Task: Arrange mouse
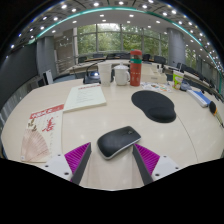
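A black and grey computer mouse (118, 141) sits tilted between my fingertips, its sides touching both magenta pads. My gripper (113, 152) is shut on the mouse, and it looks held slightly above the pale tabletop (110, 115). An oval black mouse pad (153, 105) lies on the table beyond the fingers and to the right, with nothing on it. The left pad (78, 155) and right pad (147, 157) flank the mouse.
A white sheet (85, 97) lies beyond the fingers to the left. Nearer on the left are a red and white booklet (45, 118) and a crumpled plastic bag (35, 145). An orange bottle (136, 68) and a white jug (121, 74) stand at the back.
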The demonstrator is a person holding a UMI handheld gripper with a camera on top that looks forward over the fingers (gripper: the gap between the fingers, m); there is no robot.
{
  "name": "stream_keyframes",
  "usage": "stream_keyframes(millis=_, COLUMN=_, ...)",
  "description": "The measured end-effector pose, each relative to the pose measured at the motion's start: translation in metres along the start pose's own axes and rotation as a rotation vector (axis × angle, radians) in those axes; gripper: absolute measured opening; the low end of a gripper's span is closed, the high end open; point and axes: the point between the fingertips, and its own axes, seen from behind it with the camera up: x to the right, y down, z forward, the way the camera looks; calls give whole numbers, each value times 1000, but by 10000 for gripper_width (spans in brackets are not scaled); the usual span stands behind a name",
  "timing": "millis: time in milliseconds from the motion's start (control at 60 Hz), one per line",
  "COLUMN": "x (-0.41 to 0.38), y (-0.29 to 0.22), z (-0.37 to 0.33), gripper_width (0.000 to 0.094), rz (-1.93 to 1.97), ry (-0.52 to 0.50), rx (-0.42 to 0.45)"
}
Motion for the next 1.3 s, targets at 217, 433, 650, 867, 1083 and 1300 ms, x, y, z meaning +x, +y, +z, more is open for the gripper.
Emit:
stream_keyframes(millis=217, x=-5, y=-24, z=31, gripper_width=846, rz=10, ry=-21, rx=-22)
stream_keyframes(millis=433, x=2, y=-35, z=53, gripper_width=514, rz=-84, ry=14, rx=-33)
stream_keyframes(millis=650, x=1, y=-43, z=50, gripper_width=336, rz=-94, ry=-56, rx=-65)
stream_keyframes(millis=867, x=24, y=-173, z=9, gripper_width=324, rz=-64, ry=-135, rx=129)
stream_keyframes(millis=1083, x=111, y=-280, z=37, gripper_width=322, rz=-30, ry=-69, rx=244)
stream_keyframes(millis=1300, x=174, y=-227, z=131, gripper_width=320, rz=-38, ry=-14, rx=103)
